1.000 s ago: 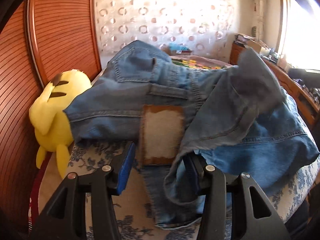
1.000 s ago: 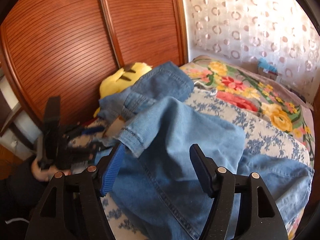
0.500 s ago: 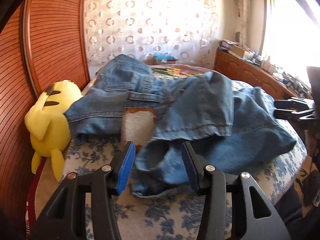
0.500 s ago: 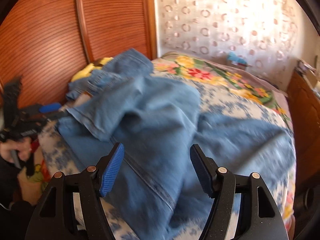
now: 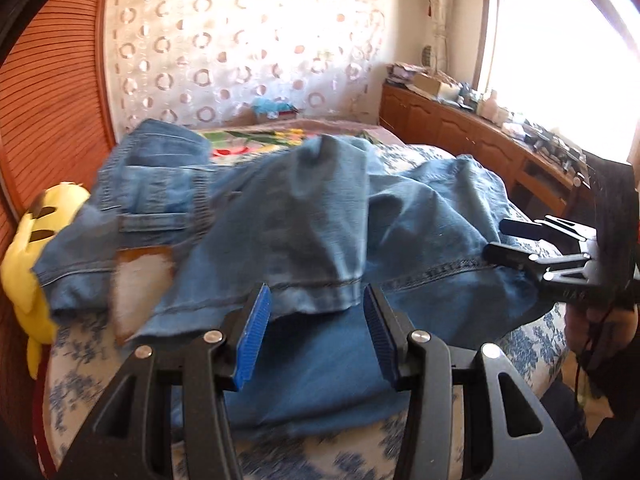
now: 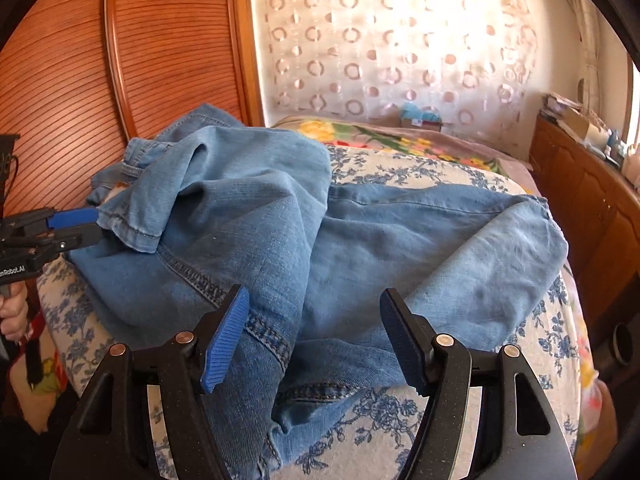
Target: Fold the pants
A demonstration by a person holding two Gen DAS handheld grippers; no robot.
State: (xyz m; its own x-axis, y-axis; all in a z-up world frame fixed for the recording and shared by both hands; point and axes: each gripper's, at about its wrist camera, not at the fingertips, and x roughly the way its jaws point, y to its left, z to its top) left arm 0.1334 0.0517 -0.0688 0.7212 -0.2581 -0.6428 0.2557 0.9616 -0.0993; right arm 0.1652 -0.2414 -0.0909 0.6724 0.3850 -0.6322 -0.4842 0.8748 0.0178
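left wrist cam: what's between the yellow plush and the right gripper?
The jeans, heaped on the bed, fill the span from the yellow plush to the right gripper. The left wrist view shows it.

Ahead of me a circle-patterned curtain [image 6: 392,52] glows; a ribbed wooden wardrobe [image 6: 120,64] stands left, a cluttered wooden cabinet [image 5: 472,136] under the bright window [image 5: 560,40].

Jeans [image 5: 320,216], light blue denim, lie rumpled on the bed just ahead of both grippers, part-folded w/ one leg thrown over the rest. Hem of that leg sits just past the left gripper [image 5: 316,344] tips, not pinched. Waistband + back pocket lie farther off to its left. Seam w/ heavy stitching runs under the right gripper [image 6: 316,340].
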